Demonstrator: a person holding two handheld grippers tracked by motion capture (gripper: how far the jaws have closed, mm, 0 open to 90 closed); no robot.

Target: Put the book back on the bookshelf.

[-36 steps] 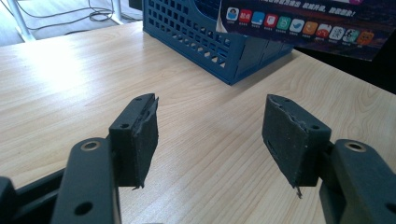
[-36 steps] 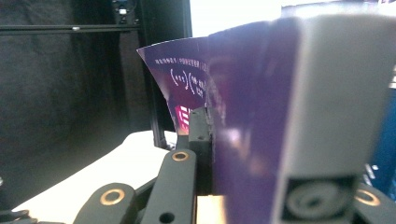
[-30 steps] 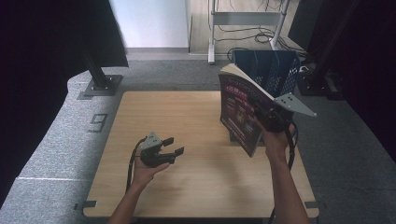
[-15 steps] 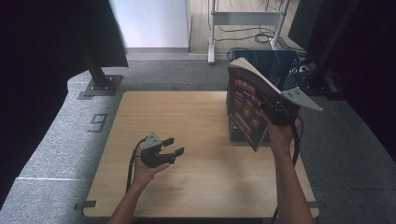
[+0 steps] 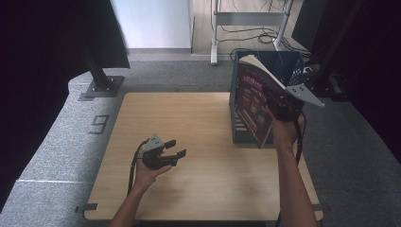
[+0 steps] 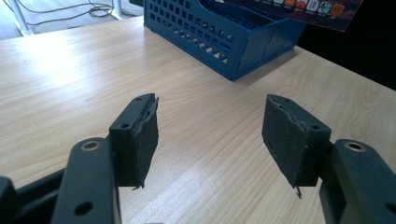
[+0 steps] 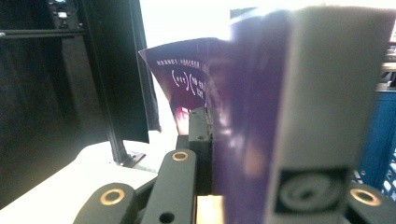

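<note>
Light wooden table (image 5: pixel 203 118) on grey carpet, blue slotted crate (image 5: pixel 239 123) standing near its far right edge

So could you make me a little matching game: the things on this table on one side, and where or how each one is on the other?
Things:
1. book
2. blue basket
3. left claw
4. right claw

States:
A. open, holding nothing, low over the wooden table
B. shut on the book
C. held upright in the air, over the basket
D. standing at the table's right edge

Pairs: 1-C, 2-D, 3-A, 4-B
</note>
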